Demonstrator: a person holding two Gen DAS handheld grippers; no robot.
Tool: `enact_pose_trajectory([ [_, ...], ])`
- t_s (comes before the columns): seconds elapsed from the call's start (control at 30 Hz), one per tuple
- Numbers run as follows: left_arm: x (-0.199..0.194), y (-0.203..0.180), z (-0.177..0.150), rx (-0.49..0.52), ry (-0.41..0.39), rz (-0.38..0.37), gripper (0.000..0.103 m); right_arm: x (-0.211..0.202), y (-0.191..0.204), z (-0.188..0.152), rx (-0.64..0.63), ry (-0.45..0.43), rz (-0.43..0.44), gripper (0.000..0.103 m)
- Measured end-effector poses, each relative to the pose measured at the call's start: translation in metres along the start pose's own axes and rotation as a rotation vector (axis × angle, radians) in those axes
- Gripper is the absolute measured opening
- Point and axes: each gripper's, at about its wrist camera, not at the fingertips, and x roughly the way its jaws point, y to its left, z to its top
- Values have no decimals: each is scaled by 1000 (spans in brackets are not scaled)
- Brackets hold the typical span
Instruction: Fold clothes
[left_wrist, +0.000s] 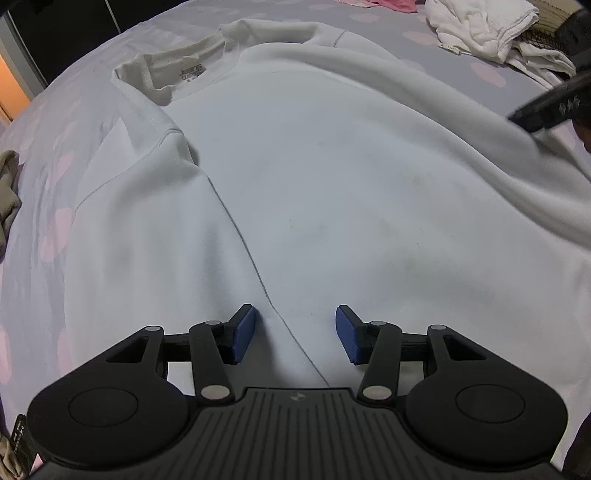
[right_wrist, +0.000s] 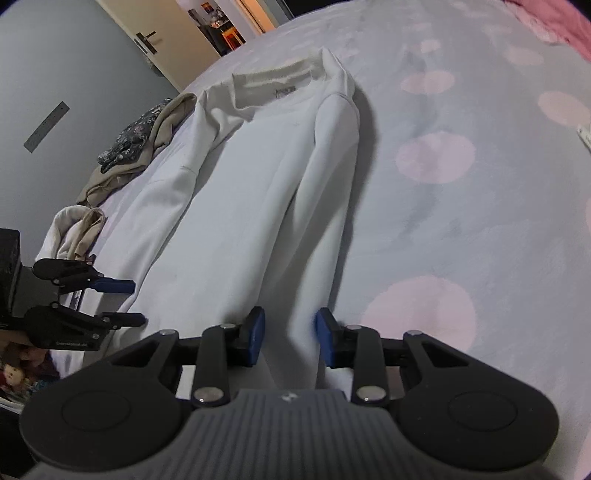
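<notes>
1. White long-sleeved sweatshirt with ribbed collar (left_wrist: 303, 192) lies flat on the lilac bedsheet with pale pink dots (right_wrist: 461, 206), collar toward 12 o'clock in both views, both sleeves folded in along the body.
2. Left gripper (left_wrist: 295, 334) hangs over the hem end at 6 o'clock; its blue pads stand apart on either side of a folded edge of cloth, and nothing is pinched between them.
3. Right gripper (right_wrist: 290, 338) straddles the lower end of the folded sleeve at 6 o'clock; its pads flank a ridge of white fabric, but whether they press on it cannot be told.
4. Step in hand, as judged: taking the hem at two corners to fold it toward the collar. Each jaw should catch all layers, and both grippers should lift together, so the folded sleeves do not slip out.
5. Hem itself is hidden beneath both gripper bodies. Collar label print is too small to read. Heap of white cloth (left_wrist: 484, 29) at 1 o'clock and beige garment (right_wrist: 147, 147) at 10 o'clock are partly cut off.
</notes>
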Motion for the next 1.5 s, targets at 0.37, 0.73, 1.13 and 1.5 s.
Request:
enact_pose_trajectory([
  [0.37, 0, 1, -2, -1, -2, -3, 47, -40, 10, 11, -64, -27, -97, 2],
  [0.73, 0, 1, -3, -2, 1, -4, 47, -162, -36, 44, 80, -333, -318, 2],
  [1.13, -14, -1, -6, 11, -25, 39, 47, -148, -18, 30, -157, -569, -913, 38],
  [1.5, -47, -6, -39, 93, -29, 201, 48, -68, 12, -11, -423, -71, -448, 61],
])
